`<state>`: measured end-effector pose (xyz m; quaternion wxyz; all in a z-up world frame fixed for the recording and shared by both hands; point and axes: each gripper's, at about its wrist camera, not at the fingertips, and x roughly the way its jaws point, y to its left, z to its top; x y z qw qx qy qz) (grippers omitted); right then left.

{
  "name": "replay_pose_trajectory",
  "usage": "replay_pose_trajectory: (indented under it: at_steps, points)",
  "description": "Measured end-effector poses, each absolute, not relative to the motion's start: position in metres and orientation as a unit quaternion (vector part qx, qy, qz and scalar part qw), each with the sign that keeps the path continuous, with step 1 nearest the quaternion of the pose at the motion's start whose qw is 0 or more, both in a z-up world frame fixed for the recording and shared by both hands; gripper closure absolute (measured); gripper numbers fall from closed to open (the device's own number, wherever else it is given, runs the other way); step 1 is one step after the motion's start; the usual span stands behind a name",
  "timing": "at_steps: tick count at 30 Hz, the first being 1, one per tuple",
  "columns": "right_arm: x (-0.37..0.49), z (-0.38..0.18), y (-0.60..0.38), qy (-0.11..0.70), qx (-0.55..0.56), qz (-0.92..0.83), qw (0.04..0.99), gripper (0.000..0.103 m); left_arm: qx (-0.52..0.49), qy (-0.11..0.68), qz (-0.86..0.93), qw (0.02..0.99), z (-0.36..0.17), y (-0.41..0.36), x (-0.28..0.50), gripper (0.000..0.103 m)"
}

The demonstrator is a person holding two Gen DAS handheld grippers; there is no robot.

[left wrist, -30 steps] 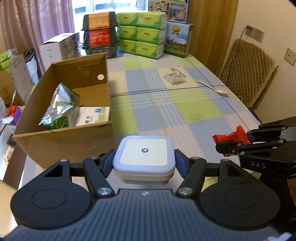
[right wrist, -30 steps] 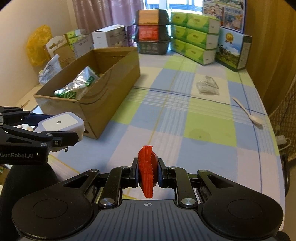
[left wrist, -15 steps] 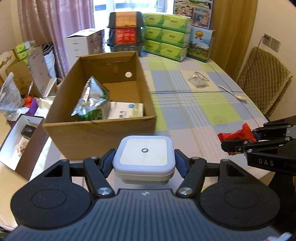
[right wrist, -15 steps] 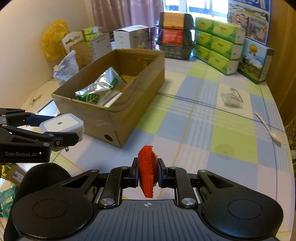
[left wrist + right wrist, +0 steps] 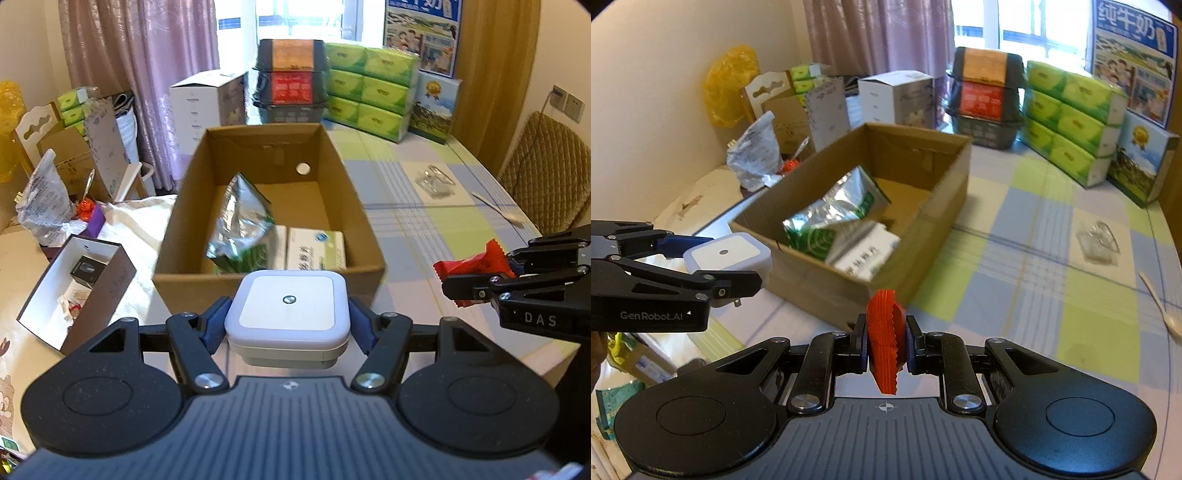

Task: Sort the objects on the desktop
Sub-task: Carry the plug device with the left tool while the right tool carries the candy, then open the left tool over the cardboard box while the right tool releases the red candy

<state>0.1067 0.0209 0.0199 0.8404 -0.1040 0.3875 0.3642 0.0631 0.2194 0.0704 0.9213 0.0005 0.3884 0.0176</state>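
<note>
Although both tools are loaded, the two items would handle very differently. Clamped between the blue pads of the left tool (image 5: 288, 325) is a white square plug-in night light (image 5: 287, 309), gripped across its flat sides; it looks like a rigid, light plastic block with smooth, somewhat slippery faces, so a hold across opposite sides near its middle seems soundest. Metal prongs show beneath it in the right wrist view, so it should probably be set down gently, not dropped. Pinched in the right tool (image 5: 885, 345) is a red snack wrapper (image 5: 882, 341), standing on edge with its serrated ends above and below the pads; it appears thin, crinkly and nearly weightless, likely to slide or fold if squeezed only at a seam.

Directly ahead of the left tool, and just beyond the night light, stands an open cardboard box (image 5: 364, 218) on the checked tabletop (image 5: 1027, 291), already holding a silver-green foil bag (image 5: 240, 225) and a white carton (image 5: 316, 247). From the right tool, that box lies ahead and to the left, its near corner close to the wrapper.
</note>
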Motion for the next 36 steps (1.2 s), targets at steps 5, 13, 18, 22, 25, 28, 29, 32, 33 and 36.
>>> replay_pose_trajectory:
  at_steps: [5, 13, 18, 22, 25, 28, 29, 32, 33, 36]
  points:
    - [0.118, 0.026, 0.041, 0.379, -0.107, 0.374, 0.84, 0.087, -0.007, 0.38, 0.028, 0.925, 0.079, 0.237, 0.074, 0.041]
    - [0.135, 0.031, 0.064, 0.374, -0.104, 0.381, 0.839, 0.087, -0.002, 0.373, 0.031, 0.928, 0.09, 0.256, 0.096, 0.04]
    - [0.148, 0.033, 0.075, 0.373, -0.102, 0.381, 0.84, 0.087, -0.007, 0.374, 0.029, 0.927, 0.089, 0.266, 0.111, 0.04]
    - [0.159, 0.031, 0.084, 0.374, -0.104, 0.38, 0.839, 0.087, -0.011, 0.378, 0.027, 0.925, 0.086, 0.273, 0.122, 0.04]
    - [0.169, 0.029, 0.09, 0.374, -0.102, 0.38, 0.84, 0.087, -0.014, 0.38, 0.027, 0.924, 0.084, 0.279, 0.131, 0.04]
    - [0.179, 0.028, 0.095, 0.379, -0.095, 0.379, 0.839, 0.087, -0.013, 0.382, 0.027, 0.924, 0.082, 0.284, 0.142, 0.04]
    - [0.182, 0.027, 0.097, 0.38, -0.093, 0.379, 0.839, 0.087, -0.01, 0.382, 0.027, 0.924, 0.082, 0.285, 0.146, 0.04]
    - [0.19, 0.026, 0.103, 0.38, -0.093, 0.379, 0.839, 0.087, -0.007, 0.383, 0.026, 0.923, 0.08, 0.287, 0.158, 0.04]
    - [0.192, 0.025, 0.106, 0.379, -0.094, 0.378, 0.839, 0.087, -0.008, 0.384, 0.024, 0.923, 0.08, 0.288, 0.162, 0.04]
    - [0.202, 0.024, 0.112, 0.378, -0.095, 0.376, 0.841, 0.087, -0.009, 0.385, 0.021, 0.923, 0.077, 0.291, 0.174, 0.04]
